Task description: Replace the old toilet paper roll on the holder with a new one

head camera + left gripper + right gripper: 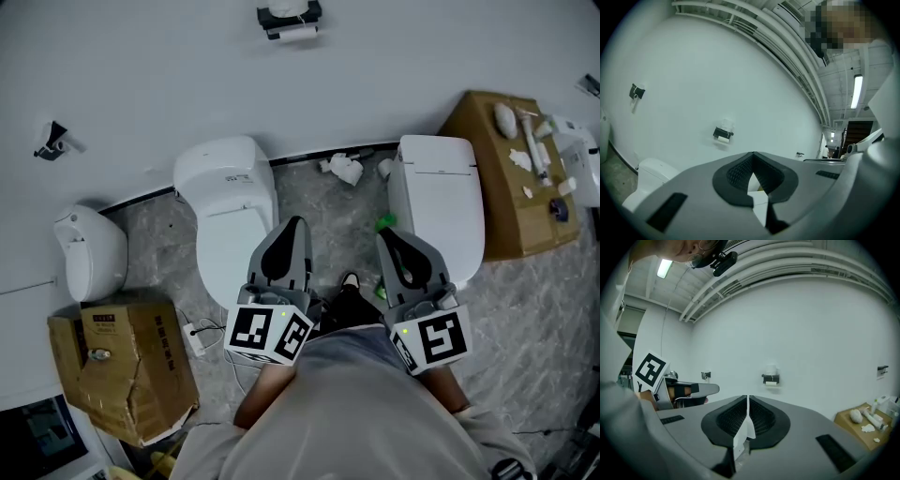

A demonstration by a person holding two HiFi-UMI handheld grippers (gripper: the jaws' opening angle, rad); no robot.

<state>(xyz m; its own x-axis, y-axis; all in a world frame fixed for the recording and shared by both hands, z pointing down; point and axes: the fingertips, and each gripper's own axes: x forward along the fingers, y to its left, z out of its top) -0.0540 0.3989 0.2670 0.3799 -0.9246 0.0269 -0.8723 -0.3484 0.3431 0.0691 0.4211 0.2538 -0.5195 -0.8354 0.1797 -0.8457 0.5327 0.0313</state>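
The black toilet paper holder point(289, 22) is fixed high on the white wall, with a nearly used-up roll hanging under it and a white roll resting on top. It shows small and far off in the left gripper view as the holder point(723, 133) and in the right gripper view as the holder point(771, 378). My left gripper point(294, 225) and right gripper point(388, 236) are held side by side close to my body, pointing toward the wall. Both are shut with nothing between the jaws, as the left gripper point(753, 155) and right gripper point(747, 398) views confirm.
Two white toilets point(230, 206) point(439, 197) stand against the wall below the holder, with crumpled paper point(345, 169) on the floor between them. A cardboard box point(506, 178) with small white items stands right, another box point(127, 366) and a white fixture point(87, 251) left.
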